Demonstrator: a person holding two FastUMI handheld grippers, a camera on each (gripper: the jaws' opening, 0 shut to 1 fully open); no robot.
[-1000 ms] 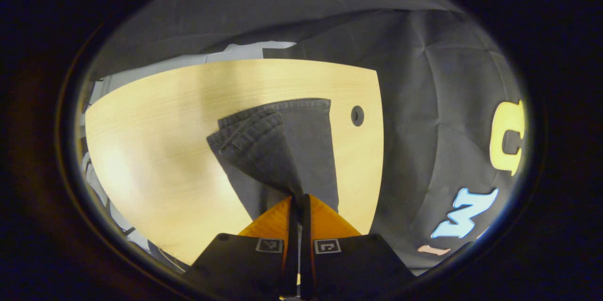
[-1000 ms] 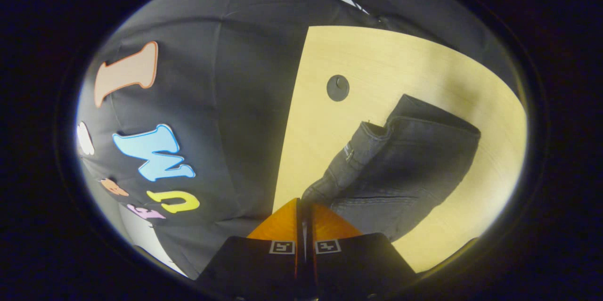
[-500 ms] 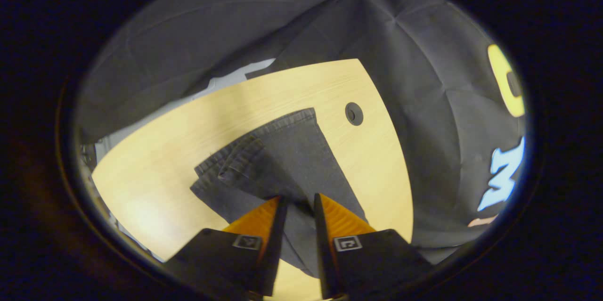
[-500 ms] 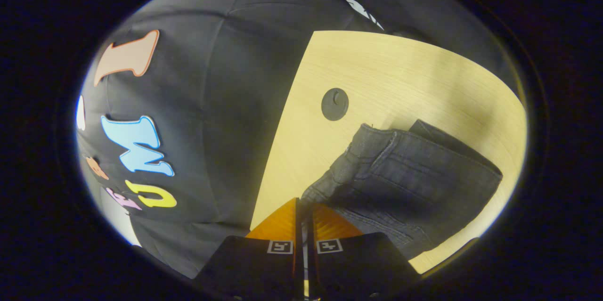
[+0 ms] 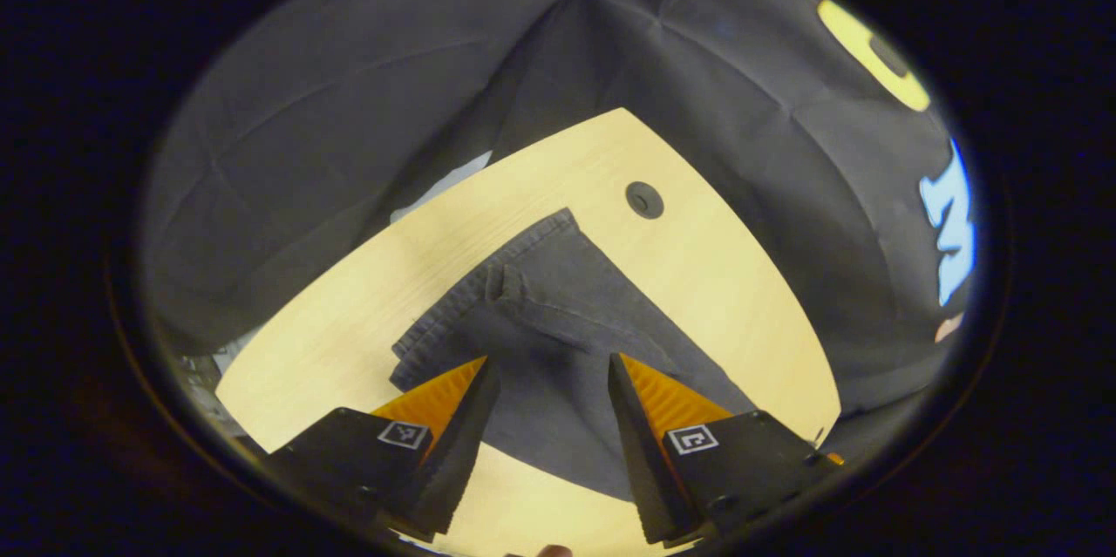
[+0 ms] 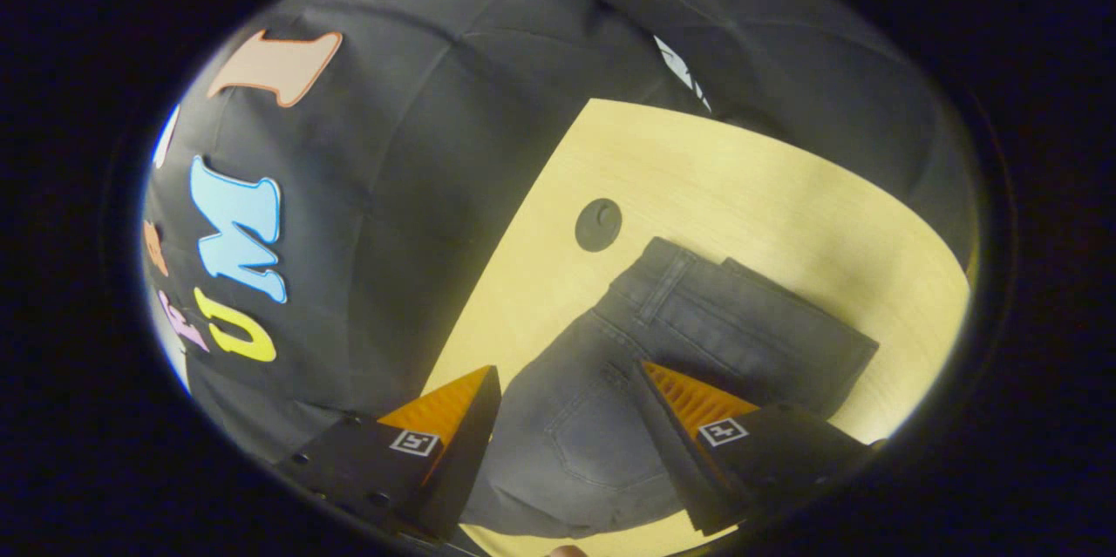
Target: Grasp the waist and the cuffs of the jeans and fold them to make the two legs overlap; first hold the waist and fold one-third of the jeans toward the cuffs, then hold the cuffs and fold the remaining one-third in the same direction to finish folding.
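Jeans (image 5: 558, 339) lay folded on the table (image 5: 724, 278), a grommet (image 5: 644, 200) at their 1 o'clock. Both the left gripper (image 5: 547, 365) and right gripper (image 6: 567, 378) gaped, holding nothing. Their fingers hid the jeans' near edge.

Dark jeans (image 5: 558, 313) folded, flat on wooden table (image 5: 715, 261)

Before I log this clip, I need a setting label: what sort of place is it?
Probably a recording booth, not a home: dark cloth walls, one bare wooden table with a cable hole, and only jeans on it.
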